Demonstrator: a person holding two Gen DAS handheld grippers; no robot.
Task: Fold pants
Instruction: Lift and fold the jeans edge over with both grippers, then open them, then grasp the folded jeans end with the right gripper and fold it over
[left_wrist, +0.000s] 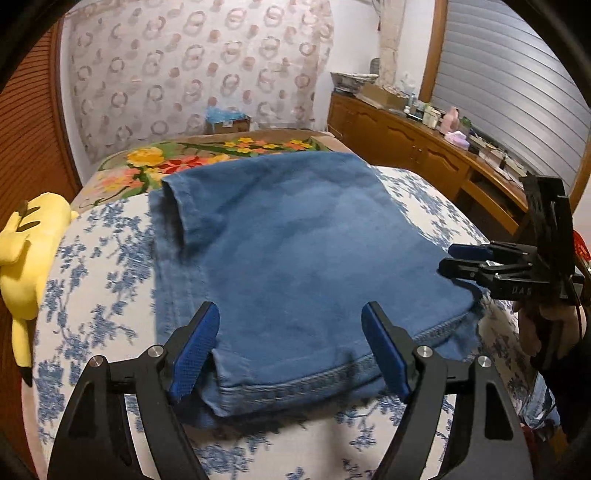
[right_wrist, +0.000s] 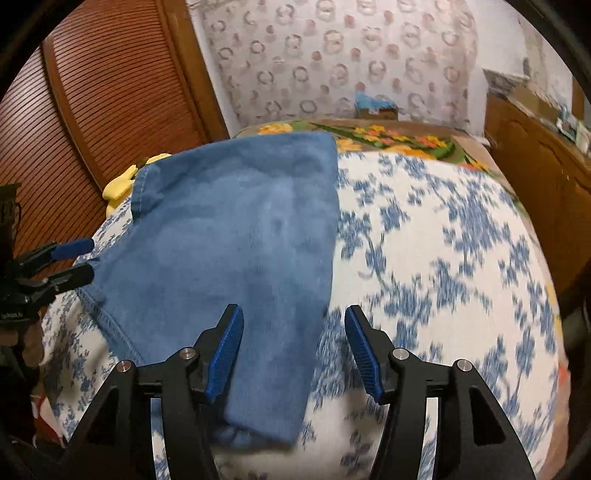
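Blue denim pants (left_wrist: 295, 236) lie folded into a flat stack on the bed, hems and stitched edges toward me. My left gripper (left_wrist: 291, 347) hovers open over the near stitched edge, its blue pads (left_wrist: 195, 350) wide apart and not touching the cloth. In the right wrist view the pants (right_wrist: 240, 240) fill the left half, and my right gripper (right_wrist: 294, 350) stands open over their near right corner, with nothing pinched. Each gripper shows in the other view: the right gripper (left_wrist: 448, 259) at the pants' right edge, the left gripper (right_wrist: 89, 259) at their left edge, both open.
The bed cover (right_wrist: 443, 258) is white with blue flowers. A flowered blanket (left_wrist: 166, 162) lies at the far end. A yellow plush toy (left_wrist: 26, 251) sits on the left, beside a louvred wooden door (right_wrist: 92, 110). A cluttered wooden dresser (left_wrist: 424, 140) lines the right side. A hand (left_wrist: 546, 325) holds the right gripper.
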